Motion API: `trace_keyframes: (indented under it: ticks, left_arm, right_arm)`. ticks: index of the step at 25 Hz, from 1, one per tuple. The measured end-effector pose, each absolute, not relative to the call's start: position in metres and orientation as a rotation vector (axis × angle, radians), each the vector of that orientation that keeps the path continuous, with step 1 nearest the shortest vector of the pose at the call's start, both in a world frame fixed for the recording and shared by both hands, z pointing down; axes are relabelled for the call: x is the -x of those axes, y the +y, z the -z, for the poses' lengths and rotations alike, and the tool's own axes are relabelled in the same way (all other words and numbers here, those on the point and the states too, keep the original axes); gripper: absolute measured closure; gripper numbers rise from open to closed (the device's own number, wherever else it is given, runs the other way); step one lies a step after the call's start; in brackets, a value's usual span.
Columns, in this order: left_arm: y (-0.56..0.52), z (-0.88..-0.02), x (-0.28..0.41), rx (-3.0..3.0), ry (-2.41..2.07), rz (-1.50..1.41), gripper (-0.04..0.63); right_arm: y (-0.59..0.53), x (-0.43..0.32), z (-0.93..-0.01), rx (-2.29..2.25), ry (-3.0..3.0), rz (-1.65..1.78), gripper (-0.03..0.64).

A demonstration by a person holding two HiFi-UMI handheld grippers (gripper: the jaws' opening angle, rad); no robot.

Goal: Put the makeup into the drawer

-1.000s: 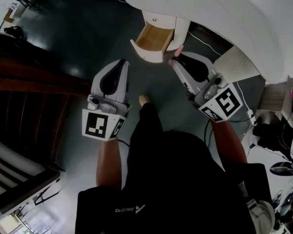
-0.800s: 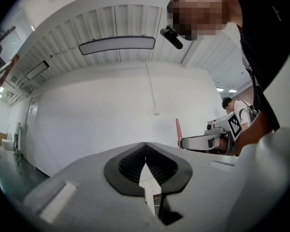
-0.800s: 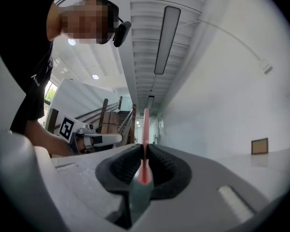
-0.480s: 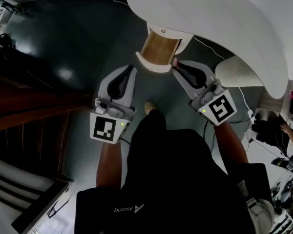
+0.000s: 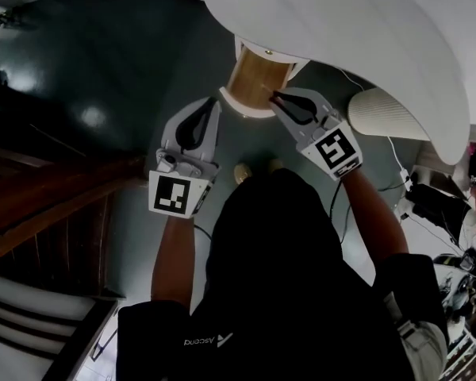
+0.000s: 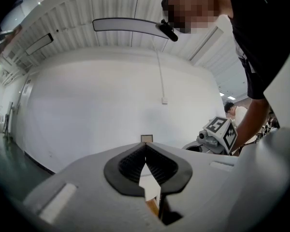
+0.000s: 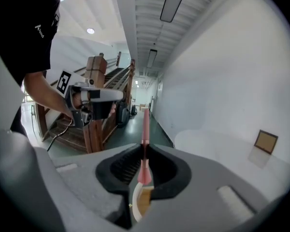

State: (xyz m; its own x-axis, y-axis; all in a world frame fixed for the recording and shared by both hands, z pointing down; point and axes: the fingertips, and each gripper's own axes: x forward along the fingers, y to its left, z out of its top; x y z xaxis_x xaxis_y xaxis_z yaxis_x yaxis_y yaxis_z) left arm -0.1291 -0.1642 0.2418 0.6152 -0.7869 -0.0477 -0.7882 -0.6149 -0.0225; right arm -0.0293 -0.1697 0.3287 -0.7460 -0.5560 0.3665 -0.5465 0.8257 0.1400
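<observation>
The small white drawer (image 5: 246, 108) stands pulled out under the white round table (image 5: 349, 30), its wooden bottom (image 5: 258, 82) bare. My right gripper (image 5: 274, 96) hangs over the drawer's front right corner, shut on a slim pink makeup stick (image 7: 145, 124) that points out past the jaws. Through the gap below the right gripper (image 7: 144, 146), the drawer's white rim and wood (image 7: 143, 201) show. My left gripper (image 5: 216, 101) is shut with nothing in it, just left of the drawer front. In the left gripper view the left gripper (image 6: 146, 146) faces the white table side.
A white ribbed cylinder (image 5: 381, 113) stands on the dark green floor right of the drawer, with a cable beside it. A dark wooden staircase (image 5: 55, 205) fills the left. The person's feet (image 5: 243, 173) are just behind the grippers.
The right gripper has moved left and forward with the pink stick, from beside the drawer to over its front corner. The left gripper has edged toward the drawer.
</observation>
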Motion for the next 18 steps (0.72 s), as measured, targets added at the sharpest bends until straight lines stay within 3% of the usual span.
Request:
trace_keyframes:
  ticks: [18]
  left_arm:
    - [-0.265, -0.374, 0.140, 2.839, 1.425, 0.010, 0.584]
  right_arm:
    - [-0.264, 0.046, -0.552, -0.441, -2.225, 0.013, 0.566]
